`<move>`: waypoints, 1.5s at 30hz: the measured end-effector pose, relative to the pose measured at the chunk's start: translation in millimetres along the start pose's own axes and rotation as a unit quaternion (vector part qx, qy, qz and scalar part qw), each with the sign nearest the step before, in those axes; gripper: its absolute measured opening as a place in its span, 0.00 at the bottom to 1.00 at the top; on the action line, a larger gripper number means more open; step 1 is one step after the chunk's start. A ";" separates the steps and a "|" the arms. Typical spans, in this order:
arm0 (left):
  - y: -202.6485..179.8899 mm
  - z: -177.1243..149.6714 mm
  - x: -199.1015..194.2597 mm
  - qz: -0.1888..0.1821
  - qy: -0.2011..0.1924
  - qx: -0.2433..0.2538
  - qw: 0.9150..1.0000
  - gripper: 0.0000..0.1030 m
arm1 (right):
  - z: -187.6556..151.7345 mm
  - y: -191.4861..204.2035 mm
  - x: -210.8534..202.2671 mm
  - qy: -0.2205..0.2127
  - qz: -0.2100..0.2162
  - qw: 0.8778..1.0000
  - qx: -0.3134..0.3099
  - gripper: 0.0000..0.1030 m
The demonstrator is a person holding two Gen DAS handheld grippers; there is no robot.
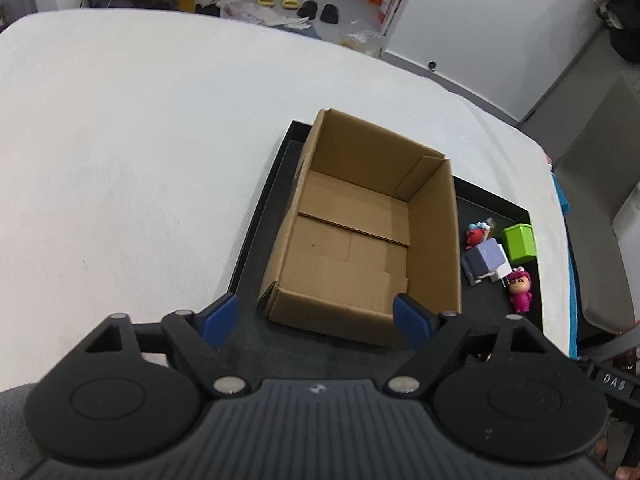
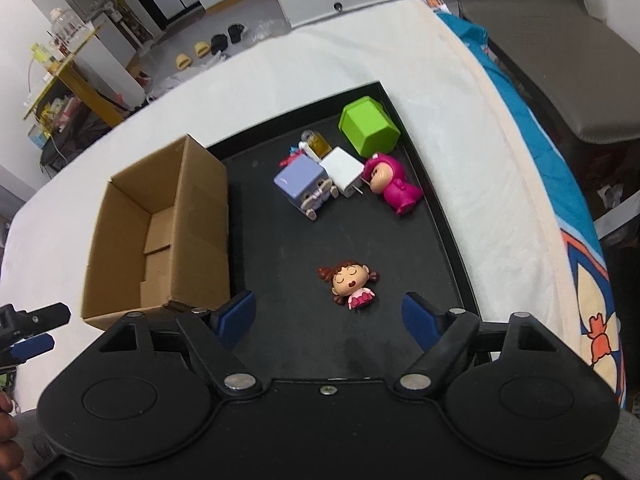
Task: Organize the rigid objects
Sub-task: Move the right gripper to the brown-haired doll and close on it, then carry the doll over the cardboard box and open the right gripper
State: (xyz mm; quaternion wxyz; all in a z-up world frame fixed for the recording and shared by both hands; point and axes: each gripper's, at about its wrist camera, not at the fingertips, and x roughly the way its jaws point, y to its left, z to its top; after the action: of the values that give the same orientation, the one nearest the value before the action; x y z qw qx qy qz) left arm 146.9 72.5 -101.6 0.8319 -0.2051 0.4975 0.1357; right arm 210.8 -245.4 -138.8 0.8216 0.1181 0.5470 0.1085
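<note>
An empty cardboard box [image 1: 436,240] [image 2: 204,196] stands open on the left half of a black tray [image 1: 256,240] [image 2: 300,248]. On the tray's right half lie a green cube [image 1: 519,243] [image 2: 368,126], a purple block toy [image 1: 482,260] [image 2: 304,182], a white charger [image 2: 346,170], a pink figure [image 1: 520,288] [image 2: 396,188] and a small bottle [image 2: 316,142]. A brown-haired doll [image 2: 352,286] lies alone, nearer. My left gripper [image 1: 316,320] is open just before the box's near wall. My right gripper [image 2: 328,320] is open, the doll just ahead of its fingertips and untouched.
The tray rests on a white-covered table [image 1: 140,160] [image 2: 480,160]. A blue patterned cloth [image 2: 592,300] hangs at the right edge beside a grey chair [image 2: 560,60]. Slippers [image 1: 296,4] and a cluttered shelf [image 2: 60,92] sit beyond the table. The left gripper's fingers [image 2: 32,328] show at the right wrist view's left edge.
</note>
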 end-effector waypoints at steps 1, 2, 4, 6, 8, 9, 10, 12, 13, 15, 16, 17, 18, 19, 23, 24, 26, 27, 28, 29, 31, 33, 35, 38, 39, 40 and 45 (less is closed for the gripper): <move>0.4 1.8 3.2 0.005 0.000 -0.001 1.000 0.76 | 1.0 0.5 3.9 0.003 -0.001 1.000 0.000 0.72; 0.4 3.4 5.9 0.011 -0.001 0.000 1.000 0.75 | 1.8 0.9 7.9 0.008 -0.001 1.000 0.000 0.70; 1.0 7.0 11.8 0.017 -0.001 -0.001 1.000 0.74 | 3.9 1.7 15.5 0.014 -0.002 1.000 0.002 0.69; 2.5 10.6 18.6 0.018 0.005 -0.006 1.000 0.72 | 6.7 2.5 22.9 0.021 -0.005 1.000 0.002 0.68; 4.2 13.0 25.5 0.025 0.007 -0.011 1.000 0.71 | 9.4 4.1 30.2 0.026 -0.009 1.000 0.000 0.68; 5.1 14.2 28.8 0.029 0.009 -0.013 0.999 0.71 | 10.9 4.5 33.2 0.028 -0.010 1.000 -0.002 0.68; 6.1 14.9 32.7 0.031 0.012 -0.013 0.999 0.70 | 11.9 5.8 36.8 0.031 -0.013 0.999 -0.004 0.68; 8.2 15.7 39.4 0.031 0.018 -0.018 0.999 0.66 | 14.2 8.3 43.2 0.036 -0.017 0.999 -0.007 0.69; 9.5 16.2 42.9 0.032 0.022 -0.022 0.999 0.64 | 14.9 9.0 46.6 0.040 -0.018 0.999 -0.008 0.69; 11.4 17.8 50.2 0.030 0.030 -0.028 0.999 0.61 | 15.7 11.0 52.8 0.046 -0.020 0.999 -0.011 0.69; 12.5 18.4 53.3 0.029 0.034 -0.032 0.999 0.61 | 15.8 12.1 55.7 0.048 -0.023 0.998 -0.015 0.69; 13.4 19.2 56.4 0.030 0.037 -0.035 0.998 0.61 | 16.5 13.3 58.4 0.050 -0.026 0.998 -0.018 0.69; 14.0 19.7 59.3 0.031 0.040 -0.038 0.998 0.61 | 17.3 13.7 61.5 0.051 -0.028 0.998 -0.020 0.69; 14.2 20.2 62.0 0.030 0.045 -0.041 0.998 0.61 | 17.8 13.3 64.6 0.052 -0.030 0.998 -0.020 0.68; 14.1 21.7 71.1 0.033 0.053 -0.047 0.997 0.57 | 18.2 11.3 76.4 0.064 -0.034 0.997 -0.013 0.66; 15.1 21.3 72.9 0.034 0.056 -0.050 0.997 0.55 | 18.3 11.3 79.4 0.067 -0.035 0.997 -0.014 0.65; 18.9 19.9 76.6 0.032 0.064 -0.063 0.995 0.46 | 17.2 11.2 84.8 0.074 -0.040 0.996 -0.016 0.64; 20.6 19.6 77.9 0.031 0.067 -0.070 0.995 0.43 | 16.9 11.2 87.0 0.076 -0.041 0.996 -0.018 0.63; 22.4 19.4 79.1 0.027 0.067 -0.076 0.994 0.40 | 17.3 11.5 88.6 0.078 -0.042 0.996 -0.018 0.61; 23.5 19.5 79.8 0.028 0.067 -0.080 0.994 0.38 | 17.2 11.8 90.1 0.079 -0.044 0.996 -0.020 0.61; 24.5 19.5 80.3 0.034 0.063 -0.083 0.994 0.34 | 17.4 12.8 92.6 0.079 -0.046 0.995 -0.026 0.59; 25.2 19.5 81.2 0.036 0.061 -0.087 0.994 0.30 | 17.0 14.0 95.4 0.078 -0.049 0.995 -0.032 0.53; 27.2 19.7 79.2 0.033 0.059 -0.093 0.993 0.25 | 17.2 10.1 97.4 0.085 -0.040 0.995 -0.025 0.35; 31.2 21.7 74.4 0.026 0.056 -0.096 0.994 0.19 | 18.4 3.1 94.5 0.089 -0.010 0.996 -0.001 0.28; 32.0 22.2 73.8 0.024 0.056 -0.096 0.994 0.19 | 17.3 3.7 91.3 0.084 -0.013 0.996 -0.008 0.28; 32.6 21.9 72.9 0.022 0.056 -0.096 0.994 0.19 | 16.2 4.1 88.0 0.080 -0.016 0.997 -0.013 0.28; 32.2 16.8 70.4 0.016 0.058 -0.098 0.993 0.18 | 16.7 2.2 72.7 0.073 -0.009 0.997 -0.014 0.28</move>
State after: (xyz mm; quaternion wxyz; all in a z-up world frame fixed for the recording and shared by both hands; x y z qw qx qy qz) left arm 179.0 110.4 -163.4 0.7755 -0.2847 0.5322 0.1851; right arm 253.7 -222.2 -195.3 0.7819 0.0934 0.6052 0.1171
